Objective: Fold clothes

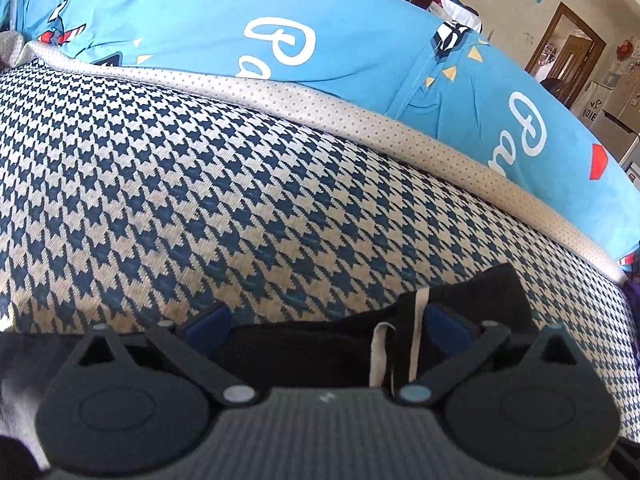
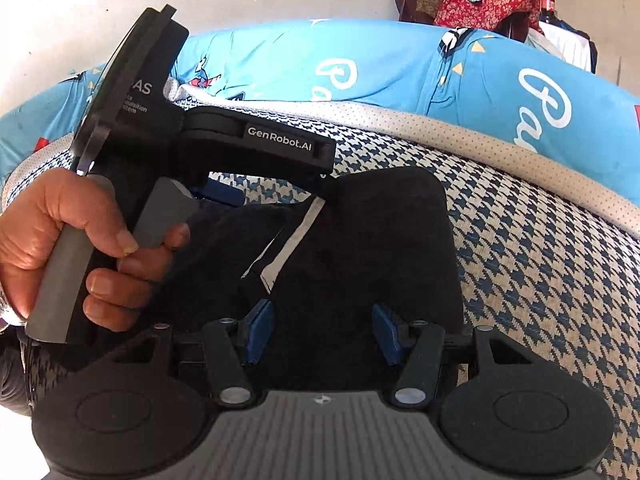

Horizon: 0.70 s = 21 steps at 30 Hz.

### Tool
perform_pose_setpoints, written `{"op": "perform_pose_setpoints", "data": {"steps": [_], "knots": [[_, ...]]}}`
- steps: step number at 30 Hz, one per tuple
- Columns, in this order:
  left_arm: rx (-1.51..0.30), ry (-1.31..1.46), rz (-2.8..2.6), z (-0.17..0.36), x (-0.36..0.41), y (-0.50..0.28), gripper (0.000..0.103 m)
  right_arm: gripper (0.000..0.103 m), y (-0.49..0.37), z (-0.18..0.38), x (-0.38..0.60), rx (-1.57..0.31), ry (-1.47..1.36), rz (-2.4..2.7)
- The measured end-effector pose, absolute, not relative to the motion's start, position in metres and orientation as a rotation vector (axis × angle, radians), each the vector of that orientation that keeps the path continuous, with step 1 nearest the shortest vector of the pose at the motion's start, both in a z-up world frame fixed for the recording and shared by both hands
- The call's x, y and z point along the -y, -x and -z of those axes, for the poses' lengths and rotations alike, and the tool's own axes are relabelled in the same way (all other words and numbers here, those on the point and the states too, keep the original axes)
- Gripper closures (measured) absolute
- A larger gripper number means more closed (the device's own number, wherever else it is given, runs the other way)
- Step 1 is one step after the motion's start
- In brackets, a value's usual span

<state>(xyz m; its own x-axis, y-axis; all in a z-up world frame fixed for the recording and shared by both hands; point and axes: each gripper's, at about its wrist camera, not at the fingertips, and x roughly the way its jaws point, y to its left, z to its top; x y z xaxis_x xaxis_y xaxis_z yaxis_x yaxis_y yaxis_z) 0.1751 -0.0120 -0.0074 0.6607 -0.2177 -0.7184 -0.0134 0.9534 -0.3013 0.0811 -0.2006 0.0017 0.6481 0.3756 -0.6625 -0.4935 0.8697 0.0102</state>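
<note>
A black garment (image 2: 380, 232) with a white stripe (image 2: 296, 236) lies folded on the houndstooth bed cover (image 2: 540, 260). My right gripper (image 2: 323, 332) hovers over its near edge. The blue pads stand apart, with black cloth showing between them and no grip visible. A hand (image 2: 48, 232) holds my left gripper (image 2: 224, 194) at the garment's left side. In the left wrist view my left gripper (image 1: 326, 322) has its pads wide apart. The black garment (image 1: 472, 296) and its white stripe (image 1: 418, 320) are bunched between and beyond them.
A long blue printed bolster (image 1: 200, 12) runs along the far edge of the bed cover (image 1: 200, 180), with a dotted beige border between them. Behind it a pile of coloured clothes (image 2: 480, 0) sits on a chair. A doorway (image 1: 568, 40) and a fridge (image 1: 616, 112) stand far right.
</note>
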Motion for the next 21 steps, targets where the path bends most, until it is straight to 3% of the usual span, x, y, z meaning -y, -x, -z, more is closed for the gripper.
{"op": "perform_pose_setpoints", "data": {"steps": [6,8,10,21], "knots": [[-0.863,0.192,0.103,0.011,0.024,-0.180,0.000,0.040,-0.085,0.007,0.194,-0.734,0.198,-0.502],[-0.868,0.193,0.108,0.010,0.024,-0.179,0.000,0.030,-0.085,0.010,0.191,-0.737,0.210,-0.509],[-0.874,0.202,0.115,0.008,0.022,-0.178,0.000,0.027,-0.083,0.010,0.186,-0.736,0.229,-0.504],[-0.905,0.113,0.122,-0.009,0.014,-0.139,0.000,0.027,-0.062,-0.012,0.188,-0.688,0.200,-0.471]]}}
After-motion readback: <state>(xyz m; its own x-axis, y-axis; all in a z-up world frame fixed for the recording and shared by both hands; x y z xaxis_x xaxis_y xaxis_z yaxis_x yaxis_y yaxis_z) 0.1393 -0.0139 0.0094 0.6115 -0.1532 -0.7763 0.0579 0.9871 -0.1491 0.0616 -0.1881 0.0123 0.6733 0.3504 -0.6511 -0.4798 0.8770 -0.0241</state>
